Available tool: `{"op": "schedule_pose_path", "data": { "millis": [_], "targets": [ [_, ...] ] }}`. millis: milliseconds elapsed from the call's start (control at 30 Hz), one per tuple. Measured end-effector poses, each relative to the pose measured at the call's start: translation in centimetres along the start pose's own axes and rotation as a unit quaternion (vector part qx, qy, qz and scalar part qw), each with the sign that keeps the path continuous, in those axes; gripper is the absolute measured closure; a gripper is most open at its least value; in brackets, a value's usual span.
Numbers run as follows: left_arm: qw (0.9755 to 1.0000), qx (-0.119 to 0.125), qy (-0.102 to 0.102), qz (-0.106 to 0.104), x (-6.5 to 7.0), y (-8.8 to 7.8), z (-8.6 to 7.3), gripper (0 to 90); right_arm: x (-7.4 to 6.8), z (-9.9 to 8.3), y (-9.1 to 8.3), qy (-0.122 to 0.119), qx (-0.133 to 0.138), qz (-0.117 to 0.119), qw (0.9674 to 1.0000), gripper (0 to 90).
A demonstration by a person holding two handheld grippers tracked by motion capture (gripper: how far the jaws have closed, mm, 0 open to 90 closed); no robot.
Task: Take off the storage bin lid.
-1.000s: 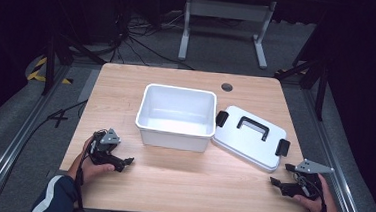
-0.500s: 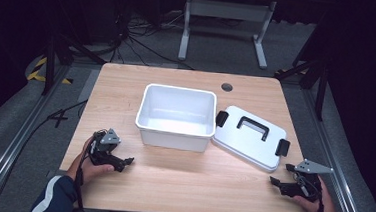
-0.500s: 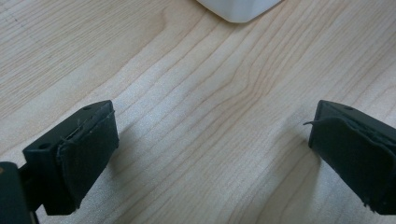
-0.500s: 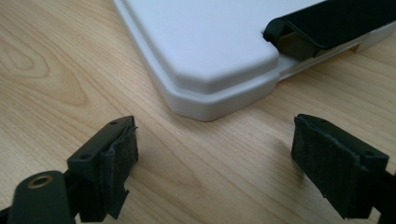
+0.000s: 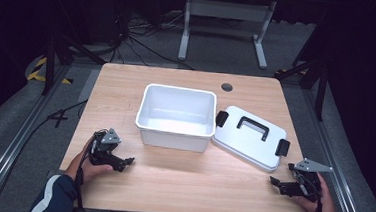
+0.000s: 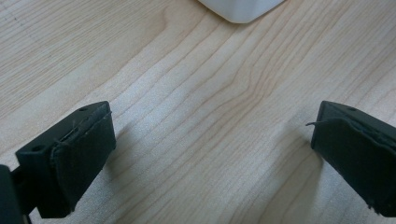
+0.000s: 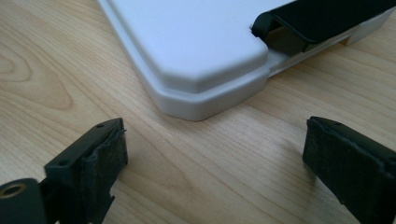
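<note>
A: Start with the wooden table (image 5: 180, 185). What sits on it, taking the white bin (image 5: 176, 116) as the landmark?

B: The bin stands open near the table's middle. Its white lid (image 5: 250, 136) lies flat just to the right of the bin, seemingly touching the bin's right wall, though the high view is too coarse to be sure. The lid's black handle (image 5: 252, 127) faces up, with a black latch (image 5: 282, 147) at its far-right end.

A: And the grippers?

B: The left gripper (image 5: 122, 162) rests on the table in front of the bin, to its left, jaws wide apart with bare wood between them. The right gripper (image 5: 277, 184) lies farther from the bin, just beyond the lid's near corner (image 7: 205, 100), its jaws having just been opening further, nothing between them.

A: What could go wrong?

B: I'd judge the lid is next to be picked up. Lying flat, its thin rim gives little purchase; a shallow pinch at the corner could slip, or shove the lid against the bin and shift it.
</note>
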State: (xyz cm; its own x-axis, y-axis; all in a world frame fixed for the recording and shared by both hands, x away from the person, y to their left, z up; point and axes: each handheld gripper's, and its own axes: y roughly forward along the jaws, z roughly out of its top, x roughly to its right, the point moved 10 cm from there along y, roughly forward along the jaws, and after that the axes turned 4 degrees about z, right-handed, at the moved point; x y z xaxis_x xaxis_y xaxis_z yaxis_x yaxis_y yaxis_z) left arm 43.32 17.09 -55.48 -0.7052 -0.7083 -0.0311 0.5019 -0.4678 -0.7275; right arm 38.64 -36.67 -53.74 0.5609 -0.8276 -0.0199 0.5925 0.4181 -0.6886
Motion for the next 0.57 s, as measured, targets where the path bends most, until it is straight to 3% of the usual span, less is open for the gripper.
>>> {"op": "schedule_pose_path", "data": {
  "millis": [200, 567],
  "targets": [
    [1.0, 0.0, -0.001, 0.0, 0.01, 0.01, 0.02, 0.2, 0.24, -0.05, 0.14, 0.006, -0.004, -0.008, 0.9999, 0.3],
    [1.0, 0.0, -0.002, 0.0, 0.02, 0.02, 0.02, 0.2, 0.28, -0.09, 0.14, 0.008, -0.007, -0.008, 0.9999, 0.3]
  ]
}}
